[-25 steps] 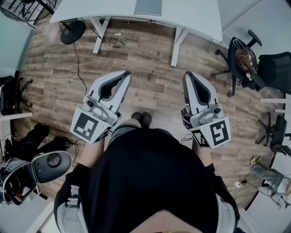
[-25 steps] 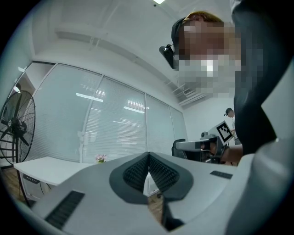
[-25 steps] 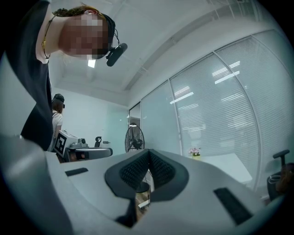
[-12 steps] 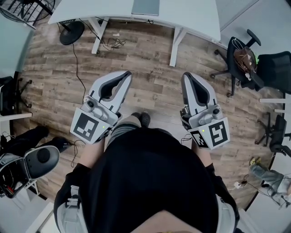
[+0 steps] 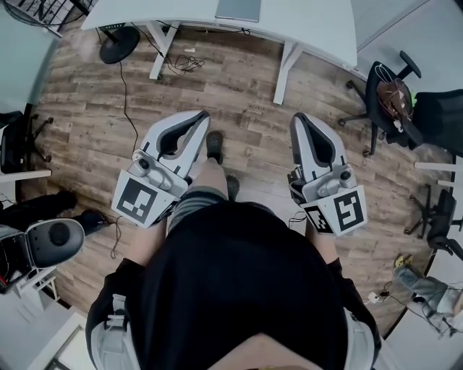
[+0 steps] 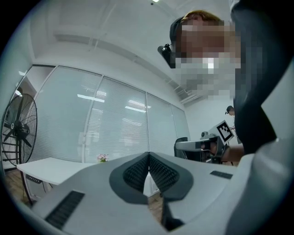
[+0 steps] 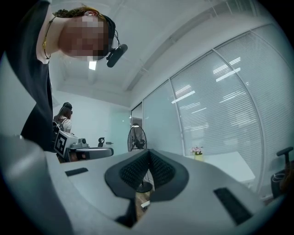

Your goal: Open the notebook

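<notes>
I see both tongs closed on nothing. The left gripper (image 5: 200, 117) has its ribbed pads (image 6: 136, 173) pressed together from tip to root, and the right gripper (image 5: 299, 119) shows the same in its own view. Both are held out level, side by side, above the wooden floor (image 5: 239, 94). They are well short of the white desk (image 5: 318, 29) and point toward it.

The notebook (image 5: 237, 9), a flat grey slab as far as I can make out, lies closed on the desk near its front edge. It is roughly in line with the gap between the two grippers and far from both. From this height I cannot tell its cover from its spine.

The person carrying the grippers has one shoe (image 5: 214, 144) set forward toward the desk. A round black fan base (image 5: 119, 35) stands on the floor by the desk's left end. A black office chair (image 5: 391, 94) sits off the desk's right end.

In the left gripper view a small pot of pink flowers (image 6: 102, 158) stands on the desktop, in front of a glass wall with blinds (image 6: 115, 124).
</notes>
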